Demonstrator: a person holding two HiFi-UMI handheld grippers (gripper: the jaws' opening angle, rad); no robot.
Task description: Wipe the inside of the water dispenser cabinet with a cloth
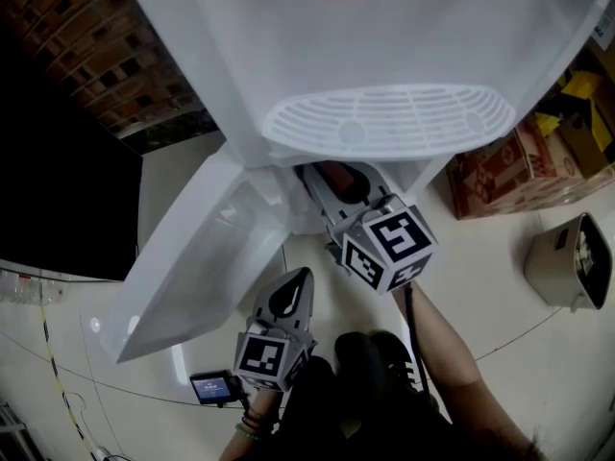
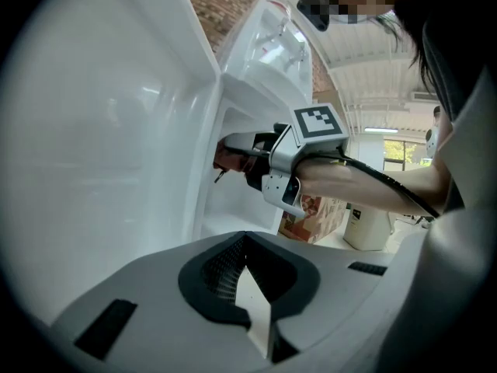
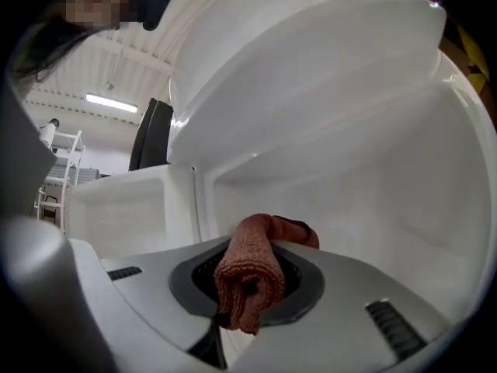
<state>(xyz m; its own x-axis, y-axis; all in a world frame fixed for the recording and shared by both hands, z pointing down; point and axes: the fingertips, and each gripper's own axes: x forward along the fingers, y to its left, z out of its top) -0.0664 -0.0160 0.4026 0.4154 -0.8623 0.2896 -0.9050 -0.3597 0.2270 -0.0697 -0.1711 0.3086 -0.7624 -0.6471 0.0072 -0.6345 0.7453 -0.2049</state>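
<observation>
1. Stage, as judged: wiping is under way. Hinged white plastic cabinet door (image 1: 192, 267) stands open, left of the tall white water dispenser (image 1: 384, 36).
2. Left gripper (image 1: 300, 279): jaws together, nothing between them. It is held low outside the cabinet, just beside the door, tips pointing towards the opening.
3. Right gripper (image 1: 332, 182): jaws clamped on a folded reddish-brown terry cloth (image 3: 250, 274). The forearm is stretched forward, with the jaws inside the white cabinet interior (image 3: 373, 208), beneath the slotted white drip grille (image 1: 384, 118).
4. Cloth-to-wall contact: cannot be told from any view.
5. Next move, as judged: press the cloth flat against a wall or floor panel and sweep across, with a firm grip.
</observation>
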